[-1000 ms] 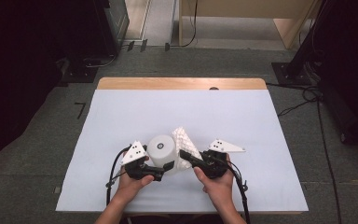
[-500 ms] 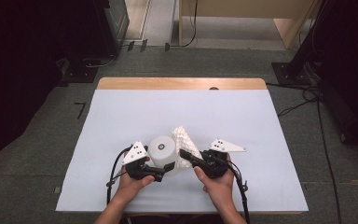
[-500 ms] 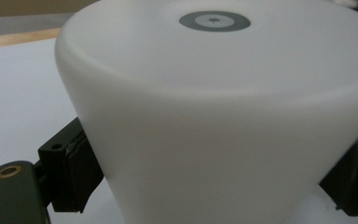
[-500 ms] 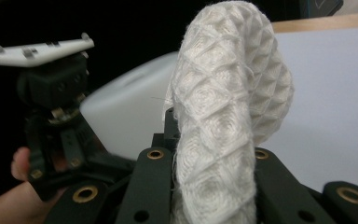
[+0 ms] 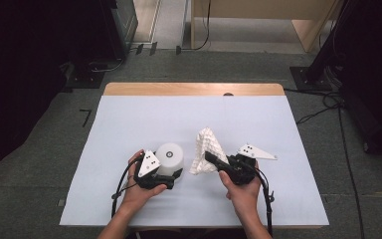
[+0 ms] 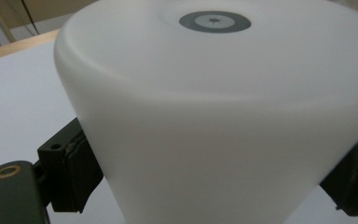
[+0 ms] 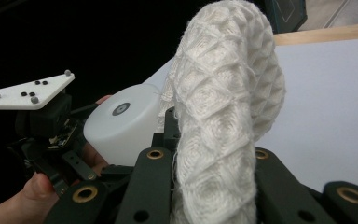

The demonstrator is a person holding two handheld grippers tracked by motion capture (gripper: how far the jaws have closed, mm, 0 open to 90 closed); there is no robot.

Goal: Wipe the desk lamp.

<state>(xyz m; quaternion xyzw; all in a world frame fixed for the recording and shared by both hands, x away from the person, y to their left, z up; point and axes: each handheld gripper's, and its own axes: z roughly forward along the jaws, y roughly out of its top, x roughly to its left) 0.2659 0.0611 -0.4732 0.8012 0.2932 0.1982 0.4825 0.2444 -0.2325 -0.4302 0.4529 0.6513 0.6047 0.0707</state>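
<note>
The surface (image 5: 129, 124), covered by a pale sheet, carries everything in play, and all of it sits toward the person's edge. The white cup (image 5: 169, 158) stands upside down there, its flat base with a small grey ring facing up, walls smooth and flaring toward the rim. The left gripper (image 5: 171, 177) is clamped around its sides, steadying it. Just to the right of the cup, apart from it, the right gripper (image 5: 210, 157) is clenched on a white waffle-weave cloth (image 5: 206, 149), which stands bunched in a thick fold above the jaws, its diamond texture plain in the right gripper view (image 7: 223, 116).

This looks like the wiping step, with the cloth off the cup for the moment. The next move likely calls for bringing the cloth against the cup's wall while the left gripper holds it firm.
</note>
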